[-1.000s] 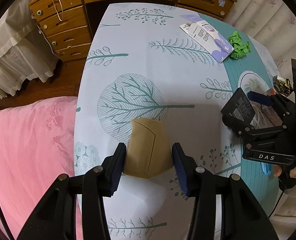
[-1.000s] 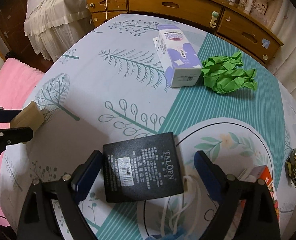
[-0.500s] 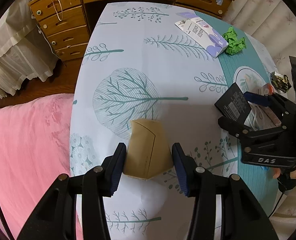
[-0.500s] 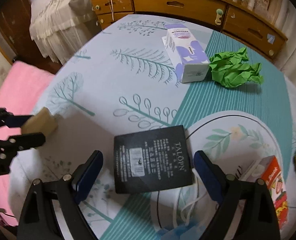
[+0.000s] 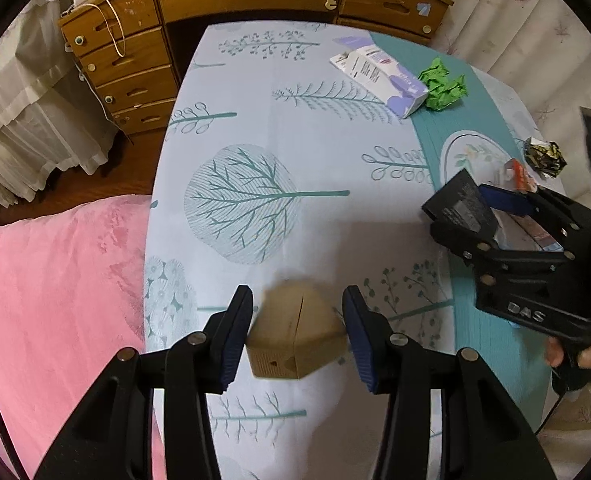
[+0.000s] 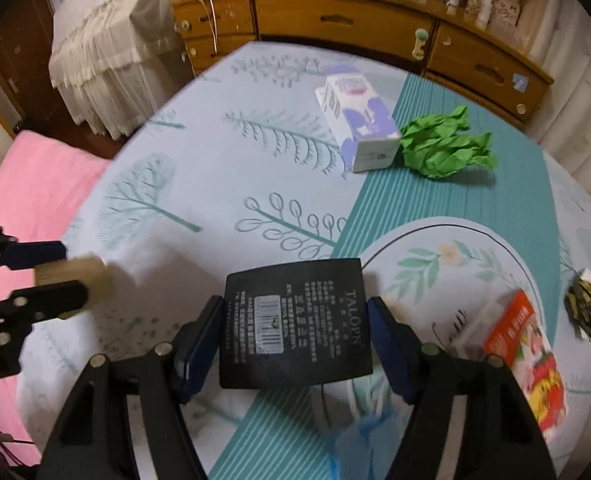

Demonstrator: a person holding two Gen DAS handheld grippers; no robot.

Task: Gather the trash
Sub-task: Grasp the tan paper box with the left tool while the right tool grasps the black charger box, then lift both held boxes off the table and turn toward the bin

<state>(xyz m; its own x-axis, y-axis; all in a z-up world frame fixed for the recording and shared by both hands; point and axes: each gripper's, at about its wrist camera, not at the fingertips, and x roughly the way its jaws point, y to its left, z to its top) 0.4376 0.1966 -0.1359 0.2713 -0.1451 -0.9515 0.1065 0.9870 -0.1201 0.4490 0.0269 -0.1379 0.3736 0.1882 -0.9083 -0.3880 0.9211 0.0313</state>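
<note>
My left gripper [image 5: 297, 336] is shut on a tan cardboard box [image 5: 295, 332] and holds it above the near left part of the table [image 5: 295, 160]. It also shows at the left of the right wrist view [image 6: 69, 276]. My right gripper [image 6: 295, 344] is shut on a black flat box [image 6: 295, 320] marked TALOPN, lifted off the table; it appears at the right of the left wrist view [image 5: 461, 206]. On the table lie a purple and white carton [image 6: 355, 124], crumpled green paper [image 6: 443, 148], a red box [image 6: 529, 352] and a dark foil wad [image 6: 589, 310].
A wooden dresser [image 6: 355, 28] stands beyond the table's far edge. A pink bed cover [image 5: 55, 300] lies left of the table. A blue face mask with white straps [image 6: 359, 412] lies under my right gripper. White curtains hang at the right.
My right gripper has closed on the black box and lifted it. My left gripper has pulled back toward the near edge with the tan box, which has tilted.
</note>
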